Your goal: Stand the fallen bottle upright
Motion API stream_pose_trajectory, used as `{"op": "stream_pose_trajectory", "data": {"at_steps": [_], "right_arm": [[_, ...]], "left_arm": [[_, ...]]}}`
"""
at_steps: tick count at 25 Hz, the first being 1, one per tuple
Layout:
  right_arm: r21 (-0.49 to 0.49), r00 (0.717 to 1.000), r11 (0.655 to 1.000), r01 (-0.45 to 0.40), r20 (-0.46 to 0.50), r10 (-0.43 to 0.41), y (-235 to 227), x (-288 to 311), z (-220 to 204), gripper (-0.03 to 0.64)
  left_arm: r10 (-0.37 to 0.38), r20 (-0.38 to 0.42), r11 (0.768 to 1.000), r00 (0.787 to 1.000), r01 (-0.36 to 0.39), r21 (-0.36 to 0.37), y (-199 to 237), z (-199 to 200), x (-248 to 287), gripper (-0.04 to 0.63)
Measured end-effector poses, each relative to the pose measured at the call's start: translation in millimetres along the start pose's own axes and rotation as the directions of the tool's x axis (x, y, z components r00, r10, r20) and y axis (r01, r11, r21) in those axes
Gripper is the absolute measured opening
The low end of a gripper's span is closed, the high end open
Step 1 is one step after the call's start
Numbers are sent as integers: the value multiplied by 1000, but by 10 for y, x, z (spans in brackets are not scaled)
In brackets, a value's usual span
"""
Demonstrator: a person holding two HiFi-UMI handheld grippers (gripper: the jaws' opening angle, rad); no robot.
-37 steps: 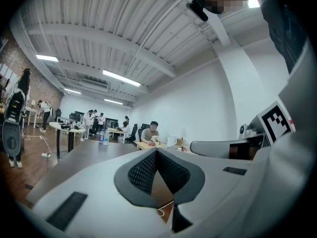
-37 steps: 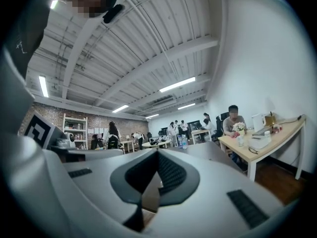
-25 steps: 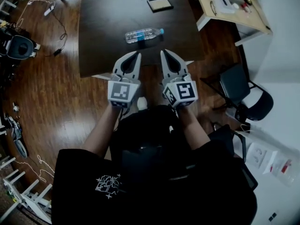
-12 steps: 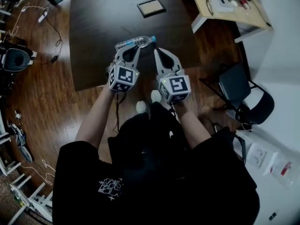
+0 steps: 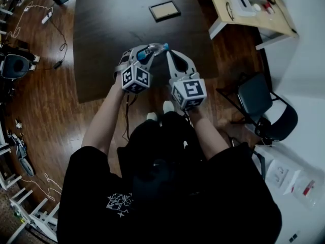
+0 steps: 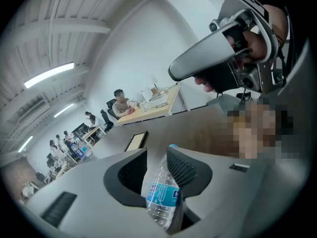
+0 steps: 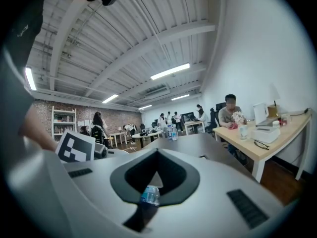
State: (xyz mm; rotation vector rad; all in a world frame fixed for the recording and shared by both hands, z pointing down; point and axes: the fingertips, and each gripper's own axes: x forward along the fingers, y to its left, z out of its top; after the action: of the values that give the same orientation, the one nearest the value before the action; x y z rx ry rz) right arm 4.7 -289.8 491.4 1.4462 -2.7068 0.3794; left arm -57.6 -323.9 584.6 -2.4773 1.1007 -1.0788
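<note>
Bottle (image 5: 154, 48) lies between left hand-held gripper's (image 6: 157, 155) just-opening jaws, right hand-held gripper (image 7: 157, 151) closed beside, framed panel (image 5: 164, 10) beyond.

The head view is dim and underexposed: the table (image 5: 111, 29) reads near black, and the floor (image 5: 48, 111) at 9 o'clock carries a soft sheen. Both gripper views are bright, lit by ceiling strips (image 6: 49, 74) that glare white, at 10 o'clock in the left, at 12 o'clock in the right. Fisheye bends their edges into black corners. The bottle (image 7: 148, 196) looks soft in the right gripper view.
</note>
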Motion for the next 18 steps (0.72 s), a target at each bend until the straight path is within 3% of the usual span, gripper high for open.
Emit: {"op": "stream_pose_trajectory", "data": {"at_steps": [2,4,6,10,13,16,18], "right_arm": [[9,1000,1000,1,3,-1,-16,12,-34,20],[14,1000,1000,13,1,-13,-49,2,-79,20],[18,1000,1000,17,8,-17,-58,-14,-82,20],[24,1000,999,29,11,-29,-110,-60,-136,20],[35,999,998,46,14,-47,-183,-69,-155,20],[36,999,998,48,19,-48,-217,-59,-134,20],[30,998,998,54,13,-55,-256,-61,-144,20]], "left_arm": [[10,-33,992,999,-6,125,-13,-70,67,121],[32,-79,956,996,-7,293,-51,-162,146,121],[35,-125,920,992,17,391,-103,-272,225,121],[-25,-213,898,977,115,424,-224,-413,334,127],[-57,-286,882,956,183,434,-285,-457,409,170],[-75,-330,896,941,209,392,-301,-498,470,189],[-91,-365,901,927,233,366,-331,-548,497,283]]}}
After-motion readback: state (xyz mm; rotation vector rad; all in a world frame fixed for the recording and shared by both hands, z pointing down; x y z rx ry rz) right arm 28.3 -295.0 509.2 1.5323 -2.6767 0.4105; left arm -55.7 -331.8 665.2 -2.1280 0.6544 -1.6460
